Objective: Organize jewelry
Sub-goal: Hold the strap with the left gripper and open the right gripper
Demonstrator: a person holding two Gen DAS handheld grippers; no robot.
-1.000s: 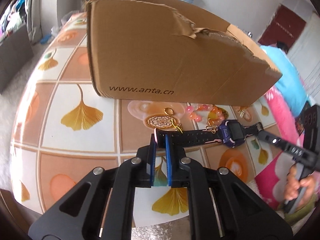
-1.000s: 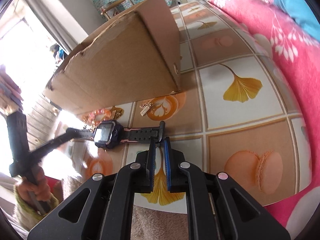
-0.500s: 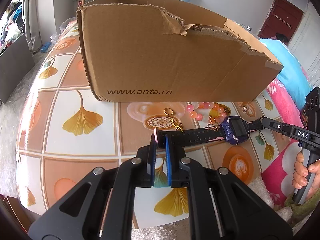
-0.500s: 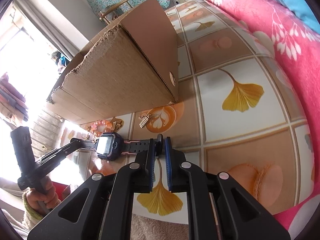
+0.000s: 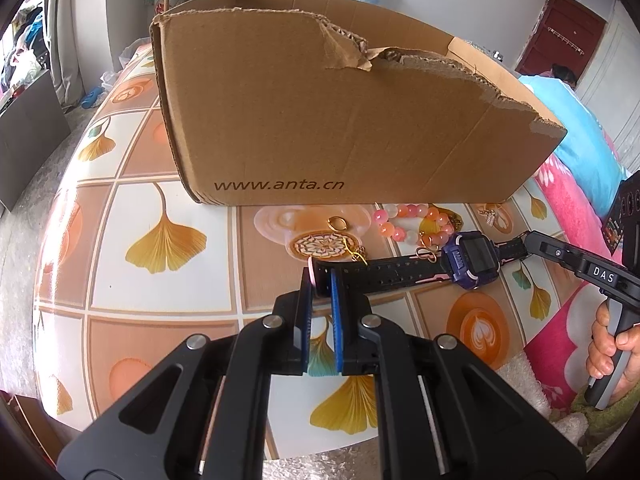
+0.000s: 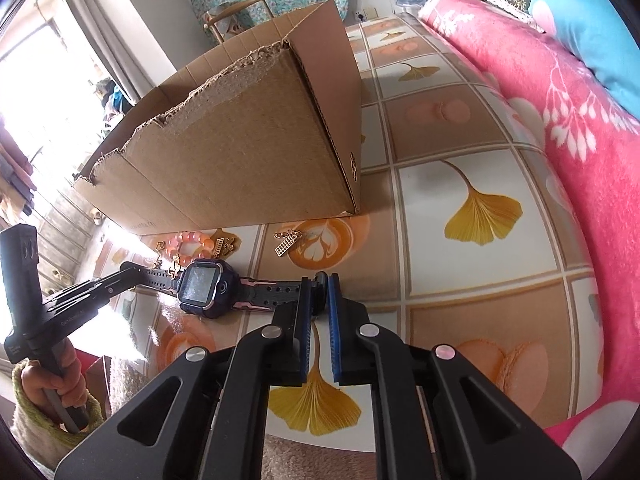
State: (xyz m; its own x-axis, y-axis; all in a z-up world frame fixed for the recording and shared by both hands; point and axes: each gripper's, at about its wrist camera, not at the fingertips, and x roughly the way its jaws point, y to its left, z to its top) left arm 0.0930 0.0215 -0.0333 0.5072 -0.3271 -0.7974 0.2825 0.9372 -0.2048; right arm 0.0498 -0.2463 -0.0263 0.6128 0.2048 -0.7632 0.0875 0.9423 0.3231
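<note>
A purple watch (image 5: 472, 258) with a black strap hangs stretched between my two grippers, above the table. My left gripper (image 5: 320, 280) is shut on one strap end. My right gripper (image 6: 319, 286) is shut on the other end; the watch face (image 6: 204, 288) lies left of it. An open cardboard box (image 5: 340, 120) stands just behind, also in the right wrist view (image 6: 240, 152). On the table below lie a pink bead bracelet (image 5: 412, 222), a round patterned earring (image 5: 324, 245), a gold ring (image 5: 337, 223) and a small gold charm (image 6: 286, 243).
The table (image 5: 120, 240) has a tiled ginkgo-leaf cloth. A pink blanket (image 6: 560, 160) borders its right side. A wooden chair (image 6: 236, 16) stands behind the box.
Both grippers have lifted with the watch held between them, so more of the box's open top shows. The jewelry on the table has not moved.
</note>
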